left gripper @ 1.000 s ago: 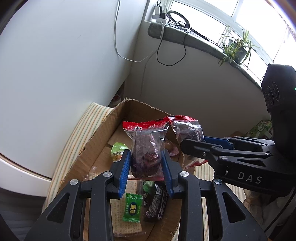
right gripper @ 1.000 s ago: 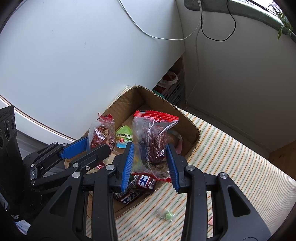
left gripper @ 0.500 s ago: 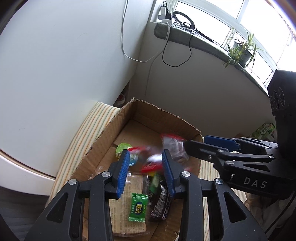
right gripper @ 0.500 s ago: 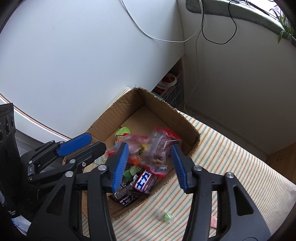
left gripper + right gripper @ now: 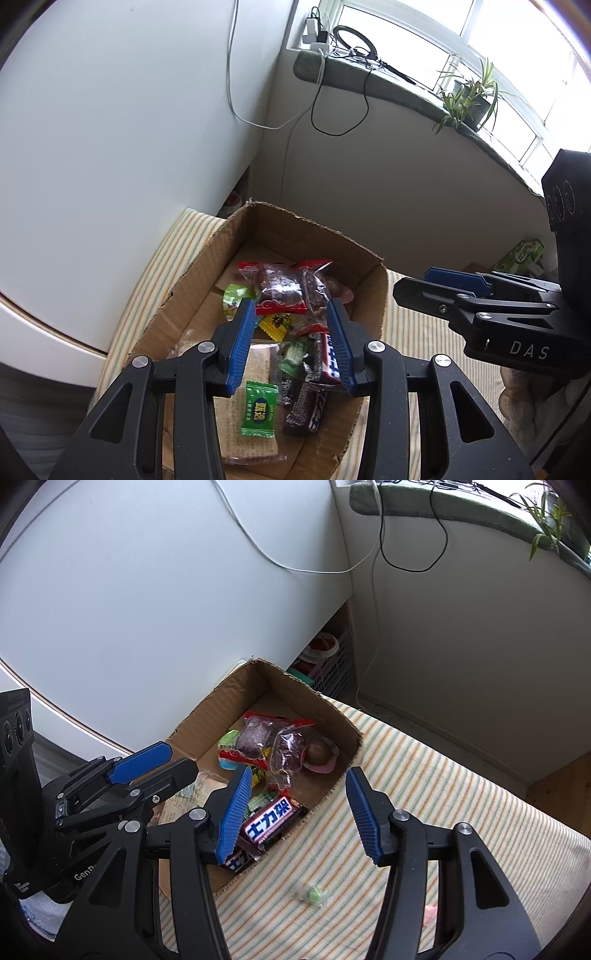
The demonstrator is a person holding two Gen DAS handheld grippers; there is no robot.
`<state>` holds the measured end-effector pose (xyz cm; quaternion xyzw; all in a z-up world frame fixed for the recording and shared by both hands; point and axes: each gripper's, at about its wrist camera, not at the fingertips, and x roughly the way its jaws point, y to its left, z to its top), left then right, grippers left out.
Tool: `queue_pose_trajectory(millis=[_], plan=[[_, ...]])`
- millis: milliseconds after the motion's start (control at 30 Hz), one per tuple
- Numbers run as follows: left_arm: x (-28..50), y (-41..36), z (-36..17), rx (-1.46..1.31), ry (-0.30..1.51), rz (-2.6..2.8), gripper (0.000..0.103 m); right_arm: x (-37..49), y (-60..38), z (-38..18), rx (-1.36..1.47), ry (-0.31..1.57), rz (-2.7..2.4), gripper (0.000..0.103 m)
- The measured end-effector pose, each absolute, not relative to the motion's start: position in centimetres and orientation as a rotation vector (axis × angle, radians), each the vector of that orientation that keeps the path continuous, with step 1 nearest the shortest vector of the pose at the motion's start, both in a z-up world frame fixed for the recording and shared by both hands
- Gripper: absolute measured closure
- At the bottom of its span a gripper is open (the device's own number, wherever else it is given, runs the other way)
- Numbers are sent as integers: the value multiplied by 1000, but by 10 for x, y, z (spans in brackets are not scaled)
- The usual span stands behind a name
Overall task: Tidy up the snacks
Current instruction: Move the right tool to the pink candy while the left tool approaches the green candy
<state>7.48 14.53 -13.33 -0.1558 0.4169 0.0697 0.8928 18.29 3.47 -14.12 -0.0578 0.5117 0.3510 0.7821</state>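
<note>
1. Lay in the open brown cardboard box (image 5: pixel 369 291): two clear plastic snack bags with red edges (image 5: pixel 284 286), dark dried fruit inside, side by side near the far end on top of the other snacks.
2. Shared the box with a green wrapped candy (image 5: pixel 258 408), a dark chocolate bar wrapper with white lettering (image 5: pixel 271 819), a small light-green jelly cup (image 5: pixel 236 295) and a round brown sweet in a pink wrapper (image 5: pixel 319 755).
3. Hung above the near half of the box: the left tool (image 5: pixel 291 345), blue pads parted only a little after just opening, nothing between them, both bags below and beyond the tips.
4. Hung over the box's right rim: the right tool (image 5: pixel 293 812), blue pads set wider apart after just opening, likewise empty.
5. Rested on a striped cream, green and orange cloth (image 5: pixel 443 801) covering the surface under the box.
6. Lay loose on that cloth, just outside the box near the right tool: a small clear-wrapped green candy (image 5: pixel 314 893).
7. Stood beyond the box: a white wall with hanging cables, a windowsill with a potted green plant (image 5: pixel 469 99).
</note>
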Motion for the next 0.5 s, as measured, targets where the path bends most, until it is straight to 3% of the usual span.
queue_pose_trajectory(millis=[500], plan=[[58,84,-126,-255,851,3,64,167,-84,-152,-76,1096,645,48]])
